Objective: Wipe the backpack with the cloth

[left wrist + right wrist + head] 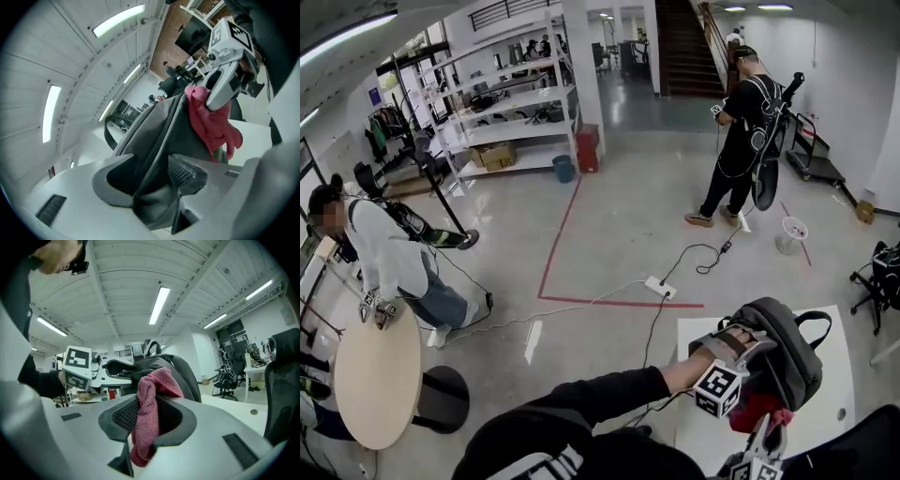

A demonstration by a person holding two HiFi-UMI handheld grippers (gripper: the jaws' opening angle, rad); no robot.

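Note:
A dark grey backpack [787, 361] stands on the white table [836, 375]. In the head view my left gripper [748, 341] rests against its top left side. In the left gripper view the jaws of my left gripper [150, 174] stand apart, with a fold of the backpack [159, 126] fabric lying loosely between them. My right gripper [145, 416] is shut on a pink-red cloth [151, 392], which bunches up over the jaws just in front of the backpack [185, 369]. From above, the cloth [759, 411] hangs at the bag's near side, above my right gripper [761, 441].
A power strip [660, 287] and cables lie on the floor beyond the table. A round wooden table [375, 375] stands at the left with a person beside it. Another person stands at the far right. A black chair [881, 272] is by the table's right side.

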